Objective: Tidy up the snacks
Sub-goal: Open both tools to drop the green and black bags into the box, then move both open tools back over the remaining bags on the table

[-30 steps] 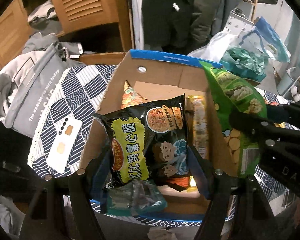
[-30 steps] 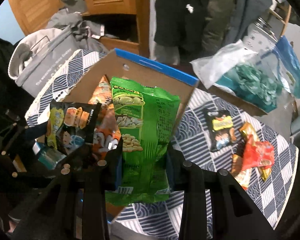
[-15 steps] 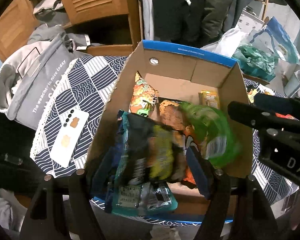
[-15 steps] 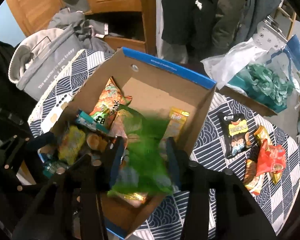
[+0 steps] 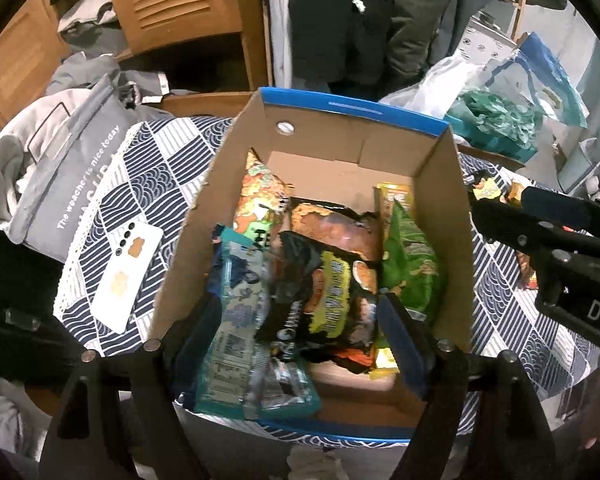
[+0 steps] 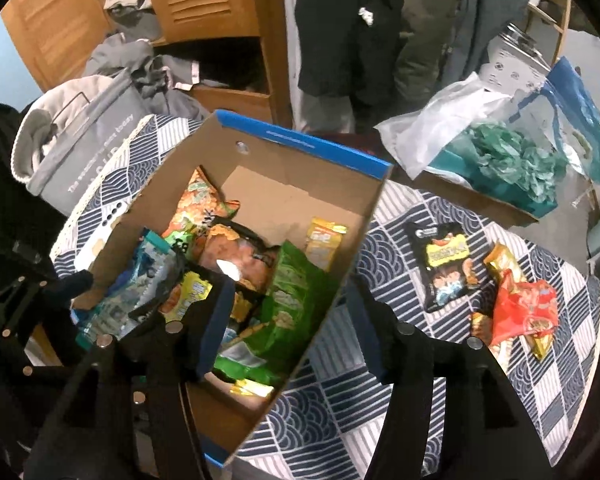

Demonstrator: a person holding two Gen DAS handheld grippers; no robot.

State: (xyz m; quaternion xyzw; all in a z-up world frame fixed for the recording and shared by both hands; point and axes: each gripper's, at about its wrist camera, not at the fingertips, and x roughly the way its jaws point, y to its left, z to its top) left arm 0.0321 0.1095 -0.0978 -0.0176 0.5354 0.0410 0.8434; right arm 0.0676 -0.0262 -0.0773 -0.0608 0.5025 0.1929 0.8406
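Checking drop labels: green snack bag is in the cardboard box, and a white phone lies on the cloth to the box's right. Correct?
One error. The white phone lies on the patterned cloth to the left of the cardboard box, not its right; the left wrist view shows it. The green snack bag is indeed in the box.

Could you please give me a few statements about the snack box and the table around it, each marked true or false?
1. The green snack bag lies inside the cardboard box. True.
2. The white phone is in the box. False: it lies on the patterned tablecloth beside it.
3. A black packet and a red packet lie outside the box. True.
4. The right gripper grips the green bag. False: its fingers are opening, empty.
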